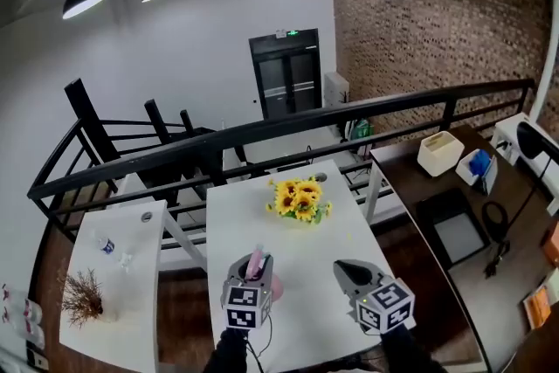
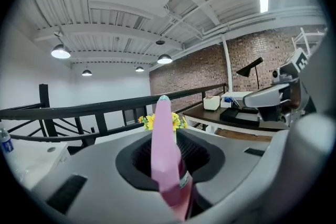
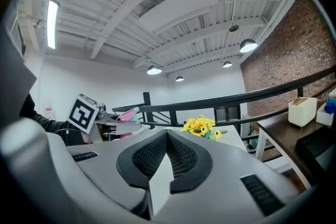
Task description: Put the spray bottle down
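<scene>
The pink spray bottle (image 2: 167,155) stands upright between the jaws of my left gripper (image 1: 255,265), which is shut on it. Its pale nozzle tip points up, and its pink body (image 1: 276,286) shows beside the gripper, over the near part of the white table (image 1: 323,240). The right gripper view shows the same bottle (image 3: 123,114) held out at the left. My right gripper (image 1: 343,269) hovers to the right of the left one, jaws shut with nothing between them (image 3: 167,150).
A bunch of sunflowers (image 1: 298,199) stands at the far end of the table. A second white table (image 1: 131,275) at the left bears a dry twig bundle (image 1: 81,296) and a small bottle (image 1: 106,246). A black railing (image 1: 288,127) runs behind; a dark desk (image 1: 454,214) lies right.
</scene>
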`<control>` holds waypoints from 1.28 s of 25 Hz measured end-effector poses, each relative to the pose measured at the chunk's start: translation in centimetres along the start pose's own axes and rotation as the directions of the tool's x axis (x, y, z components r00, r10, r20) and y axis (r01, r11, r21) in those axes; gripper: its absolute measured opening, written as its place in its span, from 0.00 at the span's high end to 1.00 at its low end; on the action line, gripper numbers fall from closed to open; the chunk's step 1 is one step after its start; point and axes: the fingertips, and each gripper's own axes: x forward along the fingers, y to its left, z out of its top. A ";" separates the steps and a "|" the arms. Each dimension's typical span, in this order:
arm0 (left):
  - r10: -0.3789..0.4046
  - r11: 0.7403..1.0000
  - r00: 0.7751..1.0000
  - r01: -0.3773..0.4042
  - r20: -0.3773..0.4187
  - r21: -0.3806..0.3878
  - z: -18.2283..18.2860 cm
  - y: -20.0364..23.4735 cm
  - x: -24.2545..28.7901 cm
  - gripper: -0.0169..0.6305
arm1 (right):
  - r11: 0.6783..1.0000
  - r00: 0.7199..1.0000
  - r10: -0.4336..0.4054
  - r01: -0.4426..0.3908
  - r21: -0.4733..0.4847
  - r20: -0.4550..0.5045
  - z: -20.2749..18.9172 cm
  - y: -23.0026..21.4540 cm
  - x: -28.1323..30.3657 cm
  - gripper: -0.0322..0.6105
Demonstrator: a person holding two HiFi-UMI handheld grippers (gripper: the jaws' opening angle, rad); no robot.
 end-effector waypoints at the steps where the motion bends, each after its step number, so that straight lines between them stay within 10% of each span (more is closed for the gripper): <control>1: -0.003 1.000 1.000 0.002 0.013 0.013 0.2 0.2 1.4 0.81 | 1.000 1.000 -0.004 0.004 0.003 -0.003 -0.2 -0.3 0.1 0.98; 14: -0.057 0.994 0.998 0.056 0.001 0.095 -1.4 -1.8 14.4 0.81 | 0.997 0.995 -0.072 0.073 0.025 -0.066 -2.3 -4.6 -1.2 0.98; 32: 0.000 0.998 1.000 0.000 0.011 0.056 -3.2 -0.6 18.4 0.80 | 0.995 0.993 -0.085 0.088 0.038 -0.084 -2.7 -7.1 0.0 0.98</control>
